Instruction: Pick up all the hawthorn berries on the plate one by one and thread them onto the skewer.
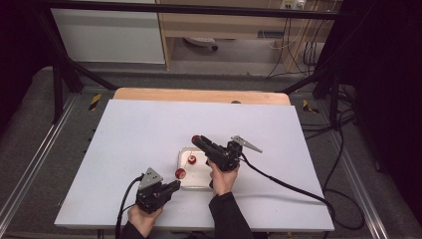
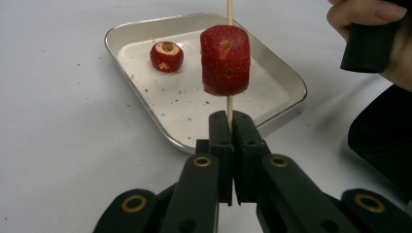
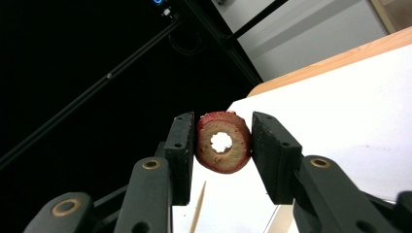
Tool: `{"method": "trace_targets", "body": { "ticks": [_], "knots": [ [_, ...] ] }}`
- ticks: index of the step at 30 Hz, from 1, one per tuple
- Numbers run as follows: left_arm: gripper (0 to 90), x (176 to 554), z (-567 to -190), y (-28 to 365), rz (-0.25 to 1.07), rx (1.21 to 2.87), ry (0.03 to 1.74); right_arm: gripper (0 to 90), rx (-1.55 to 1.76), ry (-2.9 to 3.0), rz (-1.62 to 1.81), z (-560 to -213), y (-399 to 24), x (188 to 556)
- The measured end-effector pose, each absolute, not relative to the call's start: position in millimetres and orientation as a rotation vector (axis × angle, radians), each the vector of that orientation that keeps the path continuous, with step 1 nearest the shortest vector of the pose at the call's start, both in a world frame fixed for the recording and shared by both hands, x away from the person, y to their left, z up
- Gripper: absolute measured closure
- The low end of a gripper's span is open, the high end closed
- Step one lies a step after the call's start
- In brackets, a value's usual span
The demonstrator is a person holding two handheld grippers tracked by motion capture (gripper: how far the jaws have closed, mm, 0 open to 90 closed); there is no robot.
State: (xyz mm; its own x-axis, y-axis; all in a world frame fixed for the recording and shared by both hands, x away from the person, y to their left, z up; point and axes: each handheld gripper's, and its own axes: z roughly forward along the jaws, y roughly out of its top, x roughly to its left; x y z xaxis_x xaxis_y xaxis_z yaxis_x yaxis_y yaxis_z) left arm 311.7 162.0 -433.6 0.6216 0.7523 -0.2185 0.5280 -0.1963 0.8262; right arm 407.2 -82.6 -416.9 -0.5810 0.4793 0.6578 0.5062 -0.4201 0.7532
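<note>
My left gripper (image 2: 228,120) is shut on a thin wooden skewer (image 2: 229,104) that stands upright. A red fruit piece (image 2: 225,60) with small holes is threaded on the skewer above the jaws. In the high view the left gripper (image 1: 175,185) sits at the near left corner of a small metal tray (image 1: 184,185). A second red cored piece (image 2: 166,56) lies in the tray (image 2: 290,83). My right gripper (image 3: 221,144) is shut on a red cored slice (image 3: 223,141), held raised over the tray's far side (image 1: 196,139).
The tray rests on a white board (image 1: 139,139) over a wooden table (image 1: 199,94). Red crumbs dot the tray floor. The hand on the right gripper's handle (image 2: 371,34) is close at the left gripper's right. Cables trail off the table's right edge.
</note>
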Motion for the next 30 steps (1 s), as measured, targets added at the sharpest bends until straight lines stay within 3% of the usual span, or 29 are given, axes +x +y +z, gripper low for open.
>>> {"method": "trace_targets", "body": {
  "ticks": [30],
  "knots": [
    [88.1,315.1,-434.7,153.4,0.287,1.838,1.056,62.1,-1.426,-1.648,-2.231,-416.4,-82.6,406.6]
  ]
}}
